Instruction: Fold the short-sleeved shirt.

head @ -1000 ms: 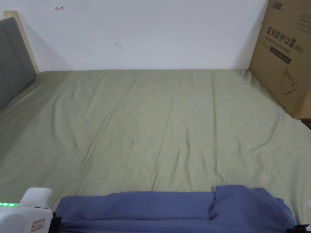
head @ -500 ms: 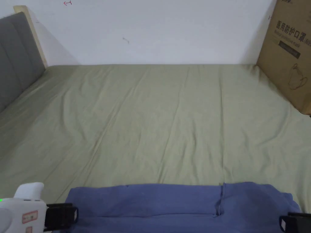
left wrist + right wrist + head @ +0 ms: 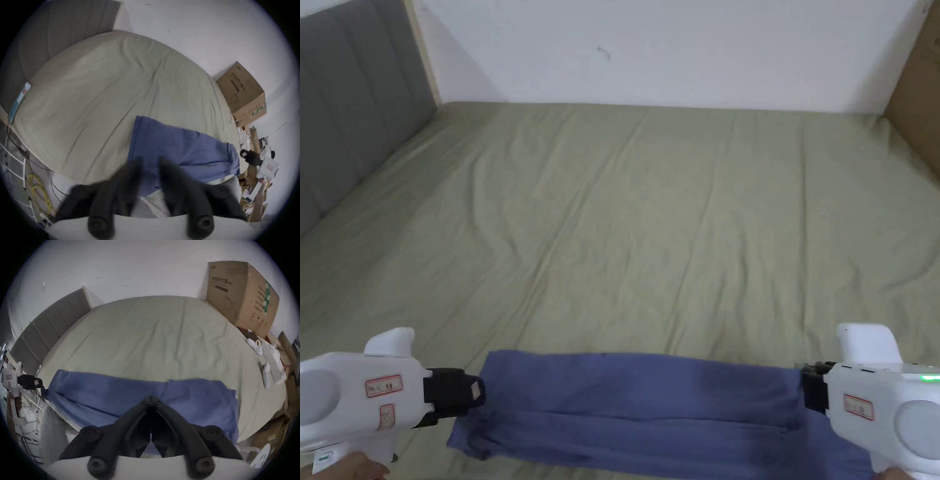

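Note:
The blue short-sleeved shirt (image 3: 637,400) lies as a long folded band across the near edge of the bed, and also appears in both gripper views (image 3: 186,149) (image 3: 113,391). My left gripper (image 3: 478,390) is at the band's left end. In the left gripper view, the left gripper (image 3: 149,162) has blurred jaws standing apart with blue cloth between them. My right gripper (image 3: 805,384) is at the band's right end. In the right gripper view, the right gripper (image 3: 151,397) has its jaws closed together on the cloth. The band's far edge runs straight between the two grippers.
The olive bed sheet (image 3: 644,219) stretches wide beyond the shirt. A grey headboard (image 3: 350,112) stands at the left and a large cardboard box (image 3: 240,296) at the back right corner. Clutter (image 3: 267,361) lies off the bed's right side, cables (image 3: 39,194) on the floor at left.
The head camera has tilted down, bringing both grippers into view. The shirt band now lies straighter and thinner, and the raised fold at its right end has flattened.

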The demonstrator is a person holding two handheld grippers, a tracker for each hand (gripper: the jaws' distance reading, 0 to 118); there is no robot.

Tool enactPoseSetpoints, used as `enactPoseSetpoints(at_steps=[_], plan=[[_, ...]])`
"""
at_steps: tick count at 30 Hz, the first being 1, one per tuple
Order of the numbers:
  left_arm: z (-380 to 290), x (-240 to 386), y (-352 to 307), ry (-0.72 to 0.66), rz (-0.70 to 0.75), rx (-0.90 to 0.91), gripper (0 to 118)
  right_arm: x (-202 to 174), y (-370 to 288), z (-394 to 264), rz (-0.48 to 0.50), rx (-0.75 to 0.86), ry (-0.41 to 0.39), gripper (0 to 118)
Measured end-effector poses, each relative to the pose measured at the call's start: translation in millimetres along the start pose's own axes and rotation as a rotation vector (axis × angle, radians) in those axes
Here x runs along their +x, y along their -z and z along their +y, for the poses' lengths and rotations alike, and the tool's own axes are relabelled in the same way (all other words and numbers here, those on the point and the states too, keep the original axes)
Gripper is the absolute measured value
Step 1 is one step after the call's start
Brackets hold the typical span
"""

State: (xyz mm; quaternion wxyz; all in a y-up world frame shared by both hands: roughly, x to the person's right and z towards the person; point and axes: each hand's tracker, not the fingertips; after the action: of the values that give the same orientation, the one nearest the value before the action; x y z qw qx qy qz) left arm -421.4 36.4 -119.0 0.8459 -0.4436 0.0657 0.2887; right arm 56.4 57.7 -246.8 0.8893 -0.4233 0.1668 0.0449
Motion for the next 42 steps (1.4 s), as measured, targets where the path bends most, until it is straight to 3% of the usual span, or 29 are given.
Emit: enactPoseSetpoints(at_steps=[3, 5, 9, 12, 13, 14, 16, 18, 22, 32, 37, 42], plan=[[1, -9, 5, -0.026, 0.004, -0.009, 84, -13, 14, 4, 0.041, -0.004, 0.005, 0], [1, -16, 10, -0.047, -0.021, -0.012, 84, -22, 21, 5, 0.053, -0.008, 0.012, 0], [-2, -29, 39, -0.158, -0.167, -0.089, 105, -40, 30, 4, 0.081, -0.028, 0.009, 0], [-6, -39, 63, -0.215, -0.227, -0.132, 104, -50, 35, 4, 0.093, -0.047, -0.007, 0], [-8, -42, 68, -0.243, -0.251, -0.147, 102, -53, 35, 3, 0.095, -0.051, -0.014, 0], [-9, -45, 74, -0.260, -0.280, -0.143, 91, -55, 36, 3, 0.097, -0.056, -0.021, 0], [-3, -56, 70, -0.274, -0.265, -0.130, 4, -56, 37, 3, 0.102, -0.061, -0.028, 0], [-6, -65, 73, -0.267, -0.211, -0.146, 3, -59, 36, 3, 0.106, -0.065, -0.028, 0], [-3, -49, 78, -0.300, -0.258, -0.163, 3, -59, 33, 5, 0.103, -0.064, -0.034, 0], [12, -13, 22, -0.195, -0.263, -0.096, 3, -25, 26, -5, 0.100, -0.054, 0.054, 0], [24, 69, -6, 0.060, -0.261, -0.036, 3, 4, 19, -12, 0.088, -0.040, 0.123, 0], [16, 192, -4, 0.365, -0.267, -0.020, 3, 42, 8, -17, 0.096, -0.011, 0.228, 0]])
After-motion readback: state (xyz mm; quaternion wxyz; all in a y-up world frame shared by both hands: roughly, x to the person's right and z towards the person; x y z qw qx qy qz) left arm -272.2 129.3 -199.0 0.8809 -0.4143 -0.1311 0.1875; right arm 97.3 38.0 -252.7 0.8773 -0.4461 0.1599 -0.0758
